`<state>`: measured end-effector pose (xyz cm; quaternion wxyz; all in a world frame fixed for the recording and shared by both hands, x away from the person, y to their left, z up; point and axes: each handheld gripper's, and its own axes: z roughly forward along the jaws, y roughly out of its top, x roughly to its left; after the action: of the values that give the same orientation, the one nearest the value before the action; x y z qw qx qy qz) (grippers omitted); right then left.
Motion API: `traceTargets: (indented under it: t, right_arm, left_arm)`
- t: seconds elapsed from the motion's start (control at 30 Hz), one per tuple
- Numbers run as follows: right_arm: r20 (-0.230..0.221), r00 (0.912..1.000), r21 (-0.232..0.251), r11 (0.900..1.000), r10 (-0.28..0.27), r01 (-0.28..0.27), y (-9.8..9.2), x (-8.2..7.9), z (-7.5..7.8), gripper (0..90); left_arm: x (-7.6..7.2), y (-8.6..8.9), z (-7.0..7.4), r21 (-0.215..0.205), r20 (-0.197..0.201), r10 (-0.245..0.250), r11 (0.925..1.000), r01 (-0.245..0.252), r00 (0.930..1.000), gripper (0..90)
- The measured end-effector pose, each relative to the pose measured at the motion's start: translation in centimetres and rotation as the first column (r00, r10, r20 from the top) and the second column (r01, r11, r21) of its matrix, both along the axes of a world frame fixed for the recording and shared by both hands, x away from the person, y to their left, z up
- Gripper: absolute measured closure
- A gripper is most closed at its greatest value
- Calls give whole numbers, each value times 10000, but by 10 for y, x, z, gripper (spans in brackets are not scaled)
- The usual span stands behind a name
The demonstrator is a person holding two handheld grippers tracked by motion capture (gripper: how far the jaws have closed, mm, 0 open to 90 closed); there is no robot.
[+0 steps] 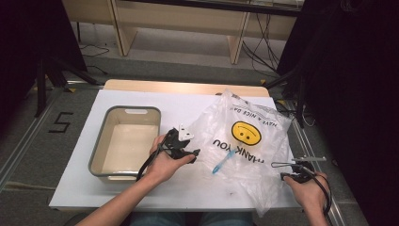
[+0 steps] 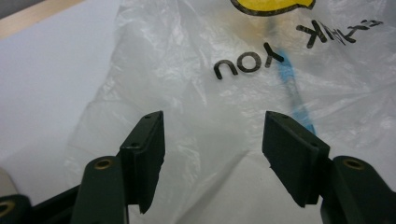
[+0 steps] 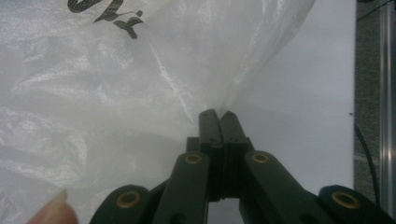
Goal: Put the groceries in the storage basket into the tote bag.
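1. The right gripper (image 3: 217, 114) has its jaws pressed together on a pinch of the clear plastic bag (image 3: 140, 70); in the right gripper view the film gathers into a point right at the jaw tips and fans out up and to the left.
2. In the high view the right gripper (image 1: 282, 170) sits at the bag's right edge, near the right end of the surface (image 1: 94, 188), held in the person's right hand (image 1: 308, 190).
3. The left gripper (image 2: 212, 140) has its jaws spread apart with nothing clamped between them; bag film (image 2: 196, 84) lies beyond and under the gap, and whether the tips touch it cannot be told.
4. In the high view the left gripper (image 1: 192, 155) lies at the bag's left edge, between the bag and the tub.
5. The bag (image 1: 244, 141) lies crumpled on the surface, right of centre, printed with a yellow smiley face and black lettering.
6. Inside the bag a blue toothbrush-like item (image 1: 222, 162) shows through the film; in the left gripper view it (image 2: 292, 88) lies just beyond the right-hand jaw.
7. A grey rectangular tub (image 1: 96, 155) stands on the left part of the surface, just beside the left hand (image 1: 164, 165); its pale bottom is bare.
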<state>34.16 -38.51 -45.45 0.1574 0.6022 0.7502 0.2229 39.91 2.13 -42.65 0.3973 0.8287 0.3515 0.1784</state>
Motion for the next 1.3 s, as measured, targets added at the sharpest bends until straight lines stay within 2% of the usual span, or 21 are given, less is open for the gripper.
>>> traceTargets:
  t: [0.17,0.33,0.47,0.63,0.77,0.83,0.93,1.07,1.23,1.3]
  right_arm:
    - [2,9999,-101,9998,-150,150,-5,0,-1,900]
    - [78,9999,-189,9997,-133,134,-6,1,0,900]
    - [51,9999,-206,9997,-145,146,-6,1,-1,900]
    - [70,9998,-182,9997,-160,161,-6,1,-1,900]
    - [67,9998,-143,9998,-170,170,-7,1,-1,900]
    - [130,9997,-120,9997,-194,195,-7,1,-1,900]
    - [145,9997,-126,9997,-210,212,-7,1,0,900]
    - [170,9997,-133,9998,-177,179,-7,1,0,900]
    - [300,9993,-141,9996,-239,243,-7,2,0,900]
    - [356,9990,-178,9995,-253,260,-8,2,1,900]
  left_arm:
    - [3,-1,6,-89,82,145,9999,-144,9999,389]
    - [14,1,8,-76,99,724,9974,-724,9973,379]
    - [27,3,8,49,83,1322,9912,-1322,9912,369]
    - [41,2,0,335,-672,1630,9864,-1610,9843,363]
    - [47,-1,-7,695,-1141,1787,9827,-1715,9773,400]
    - [48,-2,-10,743,-1409,1784,9828,-1693,9738,434]
    - [51,-4,-14,1043,-1659,1795,9810,-1638,9697,498]
    - [52,-7,-18,1506,-1921,1710,9782,-1431,9664,640]
    - [47,-10,-16,1645,-2194,1439,9804,-1088,9650,834]
    - [43,-12,-14,1625,-2304,1325,9820,-961,9640,885]
